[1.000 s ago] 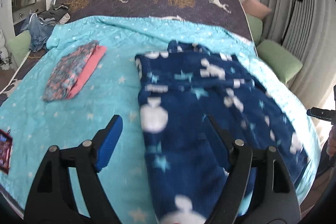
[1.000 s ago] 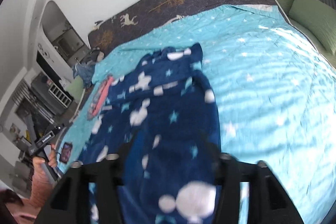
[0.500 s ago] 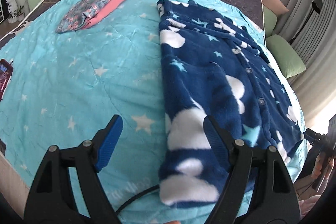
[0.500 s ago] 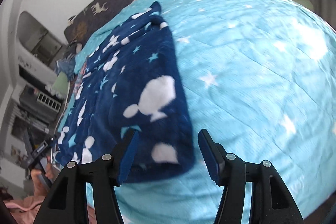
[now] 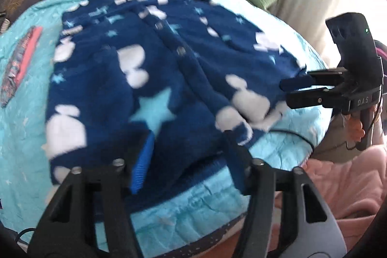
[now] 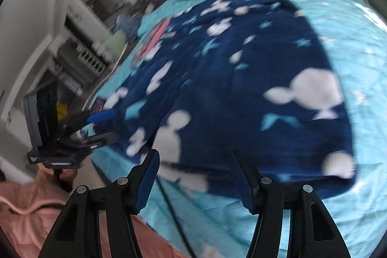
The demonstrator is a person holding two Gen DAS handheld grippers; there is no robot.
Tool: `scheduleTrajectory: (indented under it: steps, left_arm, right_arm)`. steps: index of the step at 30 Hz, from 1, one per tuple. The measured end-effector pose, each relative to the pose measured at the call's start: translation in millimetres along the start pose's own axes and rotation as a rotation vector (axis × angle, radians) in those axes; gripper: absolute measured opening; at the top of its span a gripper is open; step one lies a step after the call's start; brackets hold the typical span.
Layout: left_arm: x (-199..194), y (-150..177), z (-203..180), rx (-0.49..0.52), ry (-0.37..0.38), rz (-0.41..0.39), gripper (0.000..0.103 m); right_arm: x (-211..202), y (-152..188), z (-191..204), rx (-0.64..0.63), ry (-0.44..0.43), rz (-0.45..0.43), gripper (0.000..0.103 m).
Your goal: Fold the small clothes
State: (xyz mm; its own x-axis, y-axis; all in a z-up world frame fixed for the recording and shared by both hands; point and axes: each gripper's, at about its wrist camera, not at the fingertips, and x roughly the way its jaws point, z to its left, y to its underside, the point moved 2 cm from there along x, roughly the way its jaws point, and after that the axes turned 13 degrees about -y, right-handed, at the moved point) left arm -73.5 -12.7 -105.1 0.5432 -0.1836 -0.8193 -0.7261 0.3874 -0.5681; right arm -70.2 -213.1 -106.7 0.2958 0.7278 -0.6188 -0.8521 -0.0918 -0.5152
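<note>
Left hand-held gripper (image 5: 186, 161) closing over near hem of navy fleece pajama top (image 5: 154, 79), lower frame. Right hand-held gripper (image 6: 196, 175) half open, straddling hem, not pinching.

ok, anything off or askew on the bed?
Mostly fine. The navy fleece top lies flat on the blanket, but its near hem is rumpled. A black cable runs across the blanket by that hem, where it could snag. Frames are blurred.
</note>
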Motion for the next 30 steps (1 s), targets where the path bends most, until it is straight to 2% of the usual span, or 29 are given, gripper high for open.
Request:
scheduleTrajectory:
  steps: [3, 7, 12, 14, 15, 16, 19, 23, 25, 26, 27, 28, 29, 30]
  left_arm:
    - [-4.8, 4.9, 2.9, -0.001, 0.018, 0.002, 0.057]
    - [-2.7, 9.0, 0.2, 0.041, -0.024, -0.002, 0.057]
    - [13.4, -0.1, -9.6, 0.085, -0.087, -0.012, 0.057]
    - [13.3, -4.7, -11.5, 0.087, -0.081, -0.027, 0.051]
    - [12.4, -7.4, -11.7, 0.085, -0.065, -0.031, 0.035]
    - [11.7, -9.8, -11.1, 0.077, -0.05, -0.031, 0.03]
    - [9.8, -12.6, -4.3, 0.034, -0.019, -0.035, 0.029]
    - [7.8, -9.2, -1.6, 0.022, 0.004, -0.029, 0.03]
    - [5.4, -7.0, -1.4, 0.02, 0.016, -0.029, 0.035]
    - [3.3, -5.4, -2.1, 0.023, 0.025, -0.032, 0.037]
    - [0.7, -4.1, -3.4, 0.029, 0.032, -0.04, 0.045]
    - [-1.5, -3.3, -4.8, 0.036, 0.035, -0.048, 0.058]
    - [-5.0, -2.3, -7.2, 0.048, 0.037, -0.065, 0.064]
    - [-7.6, -1.8, -9.2, 0.059, 0.034, -0.082, 0.07]
  right_arm:
    - [6.9, 4.3, 4.7, -0.018, 0.012, 0.03, 0.061]
    - [7.9, 6.4, 6.6, -0.056, 0.044, 0.041, 0.061]
    - [18.7, 5.9, 21.5, -0.221, 0.223, 0.084, 0.061]
    - [28.0, 9.5, 27.0, -0.311, 0.296, 0.136, 0.061]
    - [32.2, 11.3, 28.5, -0.349, 0.328, 0.159, 0.061]
    - [35.8, 12.8, 30.2, -0.384, 0.354, 0.176, 0.061]
    - [43.0, 13.2, 37.1, -0.465, 0.395, 0.192, 0.061]
    - [58.2, 5.9, 42.2, -0.525, 0.399, 0.19, 0.061]
    - [62.7, 1.1, 44.6, -0.529, 0.373, 0.176, 0.059]
    - [62.6, -1.8, 45.5, -0.522, 0.345, 0.163, 0.053]
    - [61.6, -4.0, 47.3, -0.511, 0.31, 0.149, 0.046]
    - [60.3, -6.5, 47.3, -0.493, 0.272, 0.139, 0.028]
    - [58.3, -10.0, 45.6, -0.468, 0.244, 0.127, 0.022]
    - [56.4, -11.8, 45.0, -0.453, 0.231, 0.112, 0.021]
